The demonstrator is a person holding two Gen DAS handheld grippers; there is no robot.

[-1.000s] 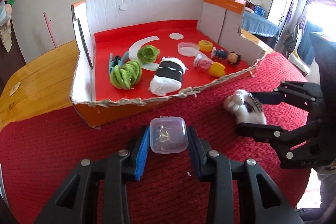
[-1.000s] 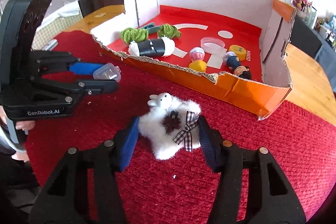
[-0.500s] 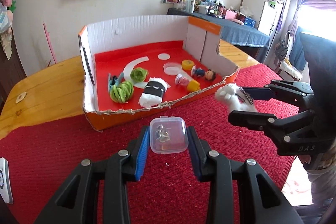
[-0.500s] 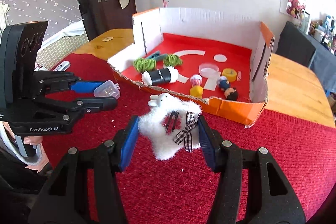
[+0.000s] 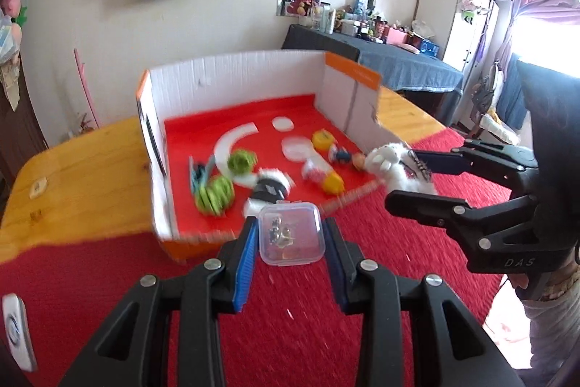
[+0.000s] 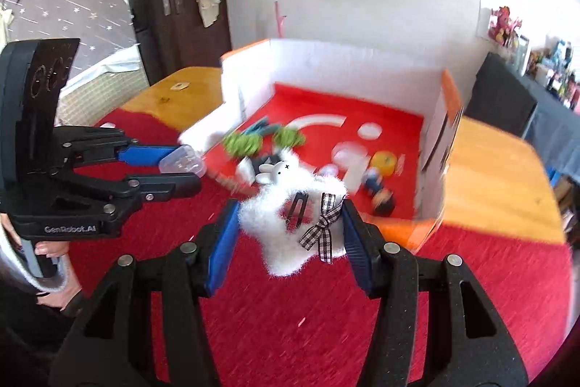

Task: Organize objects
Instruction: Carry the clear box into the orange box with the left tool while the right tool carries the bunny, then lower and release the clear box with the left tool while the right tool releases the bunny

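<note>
While the scene beyond is smeared by motion blur, my left wrist view shows the left gripper [image 5: 290, 247] with its blue pads pressed against both sides of a small clear plastic case [image 5: 290, 234] that has tiny metal pieces inside; the case is held above the red tablecloth [image 5: 297, 311], just short of the torn front edge of the open cardboard box [image 5: 235, 78]. On the box's red floor I make out two green yarn bundles [image 5: 214, 194], a white-and-black fluffy roll [image 5: 269, 189], a clear round lid [image 5: 297, 147], a yellow disc [image 5: 322, 139] and some small figures too blurred to name. To my right in this view, the right gripper [image 5: 406, 175] carries a white plush sheep [image 5: 389, 165] over the box's front right corner. In the right wrist view, I see the right gripper [image 6: 290, 229] with its jaws closed on the plush sheep [image 6: 286, 205], which wears a black hair clip [image 6: 296, 210] and a checked bow [image 6: 322, 228]; it hangs clear of the tablecloth [image 6: 308, 325], in front of the box [image 6: 433, 133]. At the left of this view, the left gripper [image 6: 181, 167] grips the clear case [image 6: 181, 162] near the box's low white flap.
</note>
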